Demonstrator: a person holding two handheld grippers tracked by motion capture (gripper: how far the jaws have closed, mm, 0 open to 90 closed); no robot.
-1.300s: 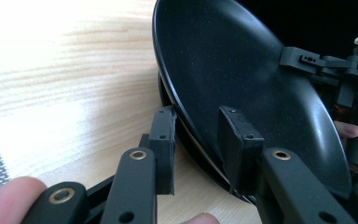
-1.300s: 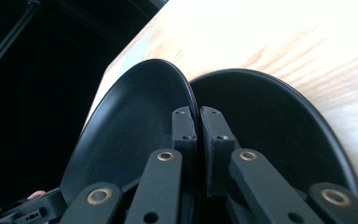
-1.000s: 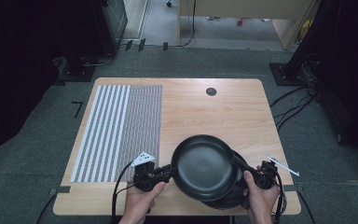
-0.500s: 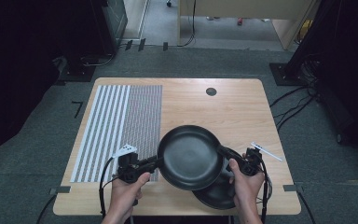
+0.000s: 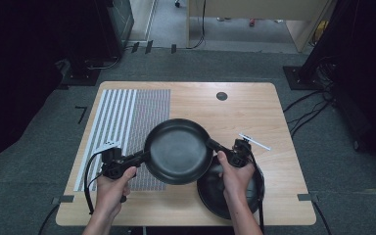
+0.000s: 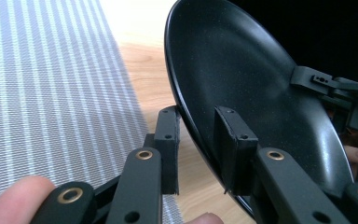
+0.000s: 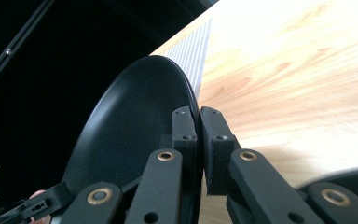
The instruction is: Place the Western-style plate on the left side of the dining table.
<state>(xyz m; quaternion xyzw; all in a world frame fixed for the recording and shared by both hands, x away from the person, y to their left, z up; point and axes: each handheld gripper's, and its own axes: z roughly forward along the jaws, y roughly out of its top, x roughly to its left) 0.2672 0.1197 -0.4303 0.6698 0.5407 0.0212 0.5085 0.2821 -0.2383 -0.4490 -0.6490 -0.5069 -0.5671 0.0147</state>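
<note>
A black pan (image 5: pixel 178 151) is hanging above the wooden bench (image 5: pixel 245 117), held at opposite edges by two grippers. The left gripper (image 5: pixel 139 157) is pinching its left rim — one jaw inside the pan, one outside. The right gripper (image 5: pixel 214 146) is clamping the right rim, jaws narrow. A second black pan (image 5: pixel 210 193) is lying beneath the right hand (image 5: pixel 235 175). A striped mat (image 5: pixel 127 122) is covering the bench's left side.
</note>
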